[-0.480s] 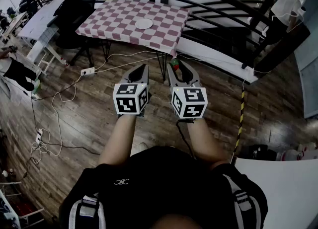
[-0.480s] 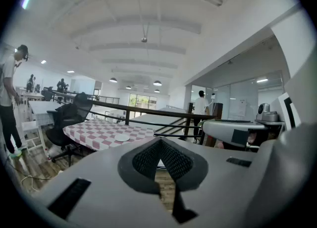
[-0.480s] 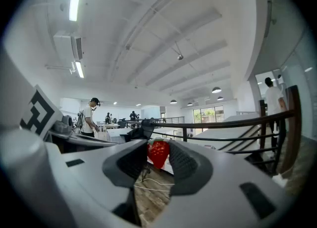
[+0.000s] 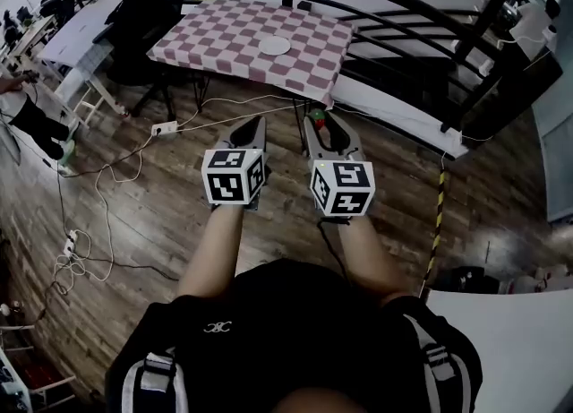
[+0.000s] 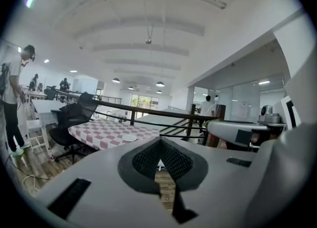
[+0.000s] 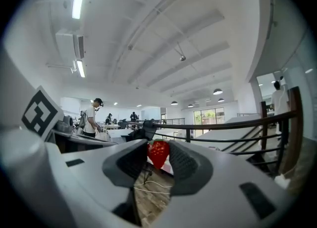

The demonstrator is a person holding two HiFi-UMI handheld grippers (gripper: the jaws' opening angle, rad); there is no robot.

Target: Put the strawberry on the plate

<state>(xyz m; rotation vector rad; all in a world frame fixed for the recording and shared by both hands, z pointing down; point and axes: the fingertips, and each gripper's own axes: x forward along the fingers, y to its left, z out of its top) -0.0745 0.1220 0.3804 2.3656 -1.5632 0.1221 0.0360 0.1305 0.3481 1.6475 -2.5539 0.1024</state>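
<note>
Meanwhile, our right gripper (image 6: 158, 154) kept its jaws pinched on the strawberry (image 4: 316, 121), carried in the air above the wooden floor (image 4: 161, 214), well short of the checkered counter (image 4: 224, 39). Our left gripper (image 5: 161, 159) had its jaws closed on nothing. Against half a second before, the counter and its white plate (image 4: 275, 45) had slid slightly nearer and rightward in the head view, so we judged we were walking up; the placing was not yet begun.
</note>
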